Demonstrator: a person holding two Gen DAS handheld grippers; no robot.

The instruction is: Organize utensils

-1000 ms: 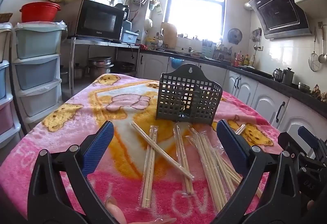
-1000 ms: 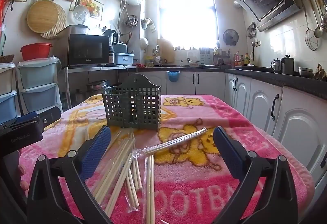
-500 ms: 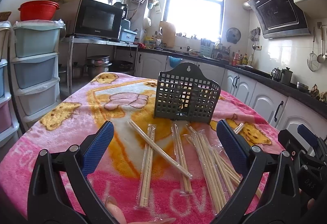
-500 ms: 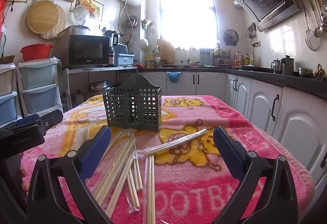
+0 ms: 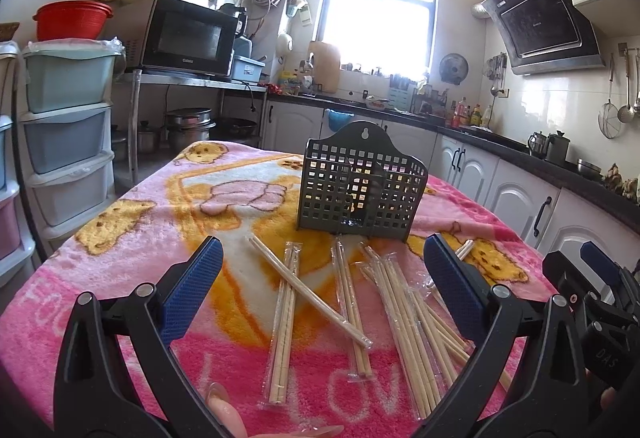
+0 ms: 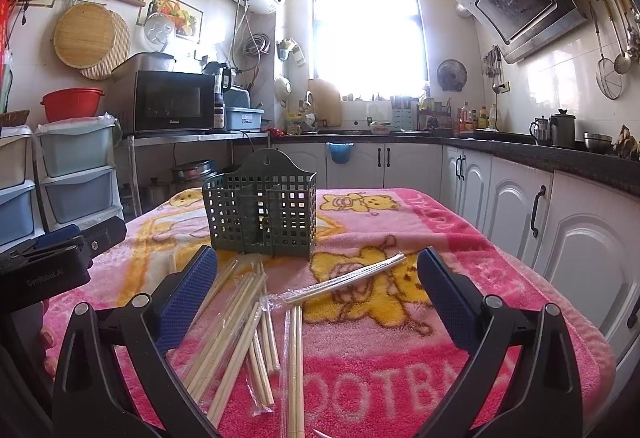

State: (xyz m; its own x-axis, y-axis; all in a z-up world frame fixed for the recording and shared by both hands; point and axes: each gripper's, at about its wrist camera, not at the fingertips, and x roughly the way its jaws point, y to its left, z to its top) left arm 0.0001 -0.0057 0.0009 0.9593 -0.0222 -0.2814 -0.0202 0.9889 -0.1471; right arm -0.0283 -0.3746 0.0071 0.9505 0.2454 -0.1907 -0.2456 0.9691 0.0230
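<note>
Wrapped pairs of wooden chopsticks [image 5: 352, 294] lie scattered across the lower middle of both frames on a pink cartoon blanket [image 5: 132, 238], some crossing one another, just in front of a dark perforated utensil holder [image 5: 360, 190] standing upright at frame centre. The left gripper [image 5: 320, 286] hovers low over the blanket, level and pointed at the holder, its blue-padded jaws spread wide with nothing between them. The right gripper [image 6: 316, 286] sits in a matching low pose with jaws likewise wide apart and empty, its body showing at the right edge of the left wrist view, close beside the left one.
</note>
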